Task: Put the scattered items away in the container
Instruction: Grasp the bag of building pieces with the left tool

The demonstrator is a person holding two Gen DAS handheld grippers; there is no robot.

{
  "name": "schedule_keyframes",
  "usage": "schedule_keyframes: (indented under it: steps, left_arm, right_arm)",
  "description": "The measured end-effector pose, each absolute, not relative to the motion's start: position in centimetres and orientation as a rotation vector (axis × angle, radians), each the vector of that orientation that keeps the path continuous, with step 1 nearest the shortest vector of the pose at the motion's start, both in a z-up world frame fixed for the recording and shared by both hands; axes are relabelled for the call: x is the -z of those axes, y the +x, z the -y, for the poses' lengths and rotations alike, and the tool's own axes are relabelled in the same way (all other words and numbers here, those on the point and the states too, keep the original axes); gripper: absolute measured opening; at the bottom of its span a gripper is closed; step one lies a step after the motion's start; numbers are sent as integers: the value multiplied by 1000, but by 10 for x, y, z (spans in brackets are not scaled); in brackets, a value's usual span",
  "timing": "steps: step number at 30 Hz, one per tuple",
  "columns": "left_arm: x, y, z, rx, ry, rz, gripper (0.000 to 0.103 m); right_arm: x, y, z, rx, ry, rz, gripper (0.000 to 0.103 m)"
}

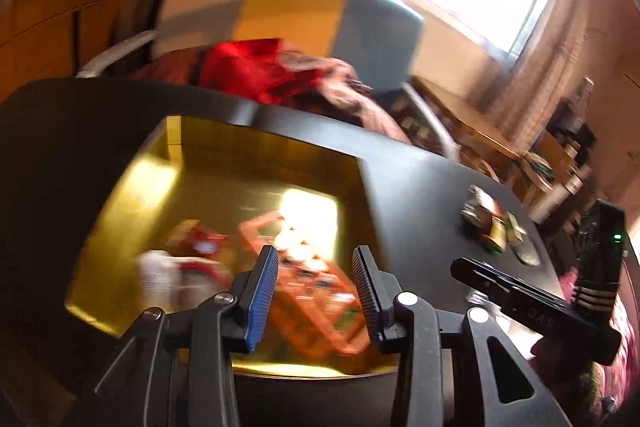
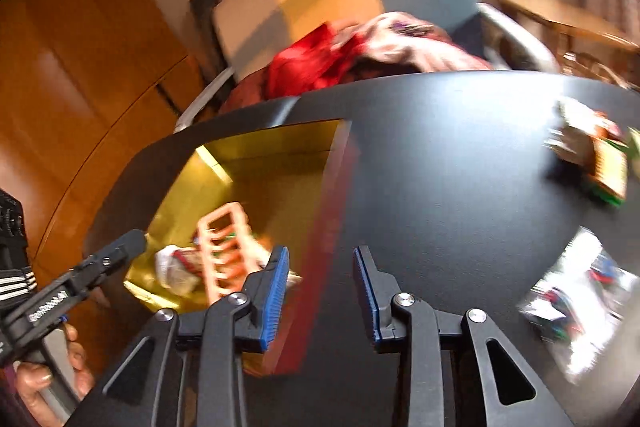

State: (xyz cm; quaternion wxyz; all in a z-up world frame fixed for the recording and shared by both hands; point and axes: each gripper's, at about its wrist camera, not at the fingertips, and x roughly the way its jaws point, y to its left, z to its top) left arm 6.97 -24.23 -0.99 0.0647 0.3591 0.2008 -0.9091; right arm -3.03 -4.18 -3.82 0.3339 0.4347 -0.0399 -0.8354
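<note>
While both frames are smeared by motion blur, the gold-lined container [image 1: 224, 163] is showing clearly enough as a square open box with shiny yellow inner walls, sitting on the black table [image 1: 420, 195] and serving as the landmark for everything else. Lying inside the container, an orange packet [image 1: 316, 303] with a cut-out carry handle is stretching diagonally across the floor, and beside it, still inside, a red packet [image 1: 196, 239] and a whitish wrapped item [image 1: 160, 275] are resting toward the box's near left corner; their print is too blurred to read. The left gripper [image 1: 316, 291] is hanging over the container's near edge with its blue-ribbed jaws standing apart and nothing between them, the orange packet lying loose beneath. The right gripper [image 2: 322, 291] is hovering just beyond the container's right wall, over bare table, its jaws likewise standing apart and holding nothing. Well to the right of the container, a small cluster of green-and-orange packets [image 2: 600, 163] is lying on the table, and nearer the camera, also right of the container, a glossy clear packet [image 2: 576, 303] with coloured contents is catching the light. Behind the container, a red cloth [image 1: 248, 67] is heaped on a chair.
</note>
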Motion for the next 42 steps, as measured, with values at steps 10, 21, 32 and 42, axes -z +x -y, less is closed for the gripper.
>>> schedule_keyframes:
  steps: [10,21,32,42]
  left_arm:
    - [39,-12,90,3042,1459,-373,60]
    - [90,-88,17,3144,1817,-333,77]
    - [119,-124,3,3105,1963,-232,79]
    - [121,-116,-25,3114,1908,73,52]
  right_arm:
    - [57,-44,-126,2440,1225,365,45]
    - [84,-60,-199,2519,1297,525,47]
    - [91,-72,-216,2541,1296,533,51]
    - [95,-87,-218,2551,1317,528,56]
